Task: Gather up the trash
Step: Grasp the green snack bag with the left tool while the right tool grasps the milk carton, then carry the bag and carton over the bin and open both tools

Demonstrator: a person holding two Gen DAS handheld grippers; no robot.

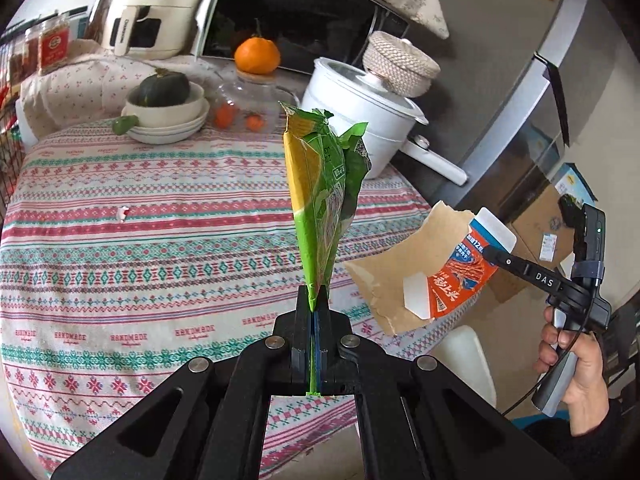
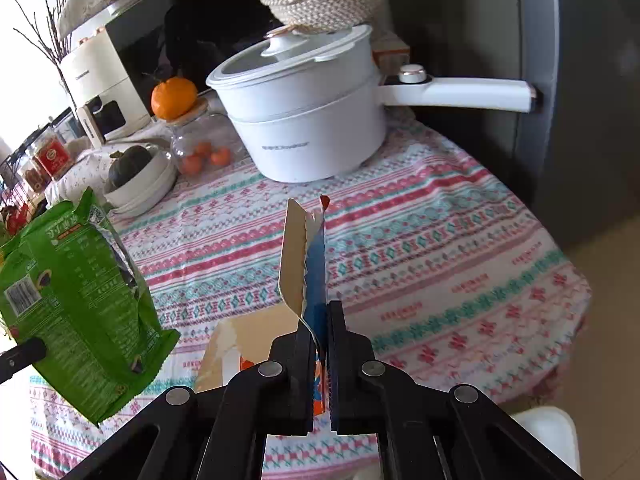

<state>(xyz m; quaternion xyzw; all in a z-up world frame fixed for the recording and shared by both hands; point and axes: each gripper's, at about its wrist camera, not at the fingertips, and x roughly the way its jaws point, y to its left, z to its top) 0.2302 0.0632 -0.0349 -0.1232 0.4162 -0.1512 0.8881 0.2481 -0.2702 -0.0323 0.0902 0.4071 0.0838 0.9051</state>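
Trash here is two pieces, both lifted off the desk [image 1: 120, 240]: a green snack bag [image 1: 324, 200] and a torn cardboard box [image 1: 432, 268] printed in orange and blue. In the left wrist view the left hand-held gripper [image 1: 315, 300] has its fingers pressed together on the bag's bottom corner, and the bag stands upright toward 12 o'clock with its torn mouth on top. At 3 o'clock from it the box hangs beyond the desk's edge, pinched by the right hand-held gripper [image 1: 490, 254], whose handle a hand [image 1: 568, 368] grips. In the right wrist view the right hand-held gripper's fingers [image 2: 340, 320] squeeze the box's blue panel edge-on, with the brown flap bending away toward 11 o'clock; the bag hangs at 9 o'clock. Farther out on the striped tablecloth sit a white electric pot [image 2: 312, 120] at 12 o'clock, a glass jar [image 2: 200, 148] with an orange [image 2: 174, 96] on its lid, and stacked bowls holding a dark squash [image 2: 128, 166].
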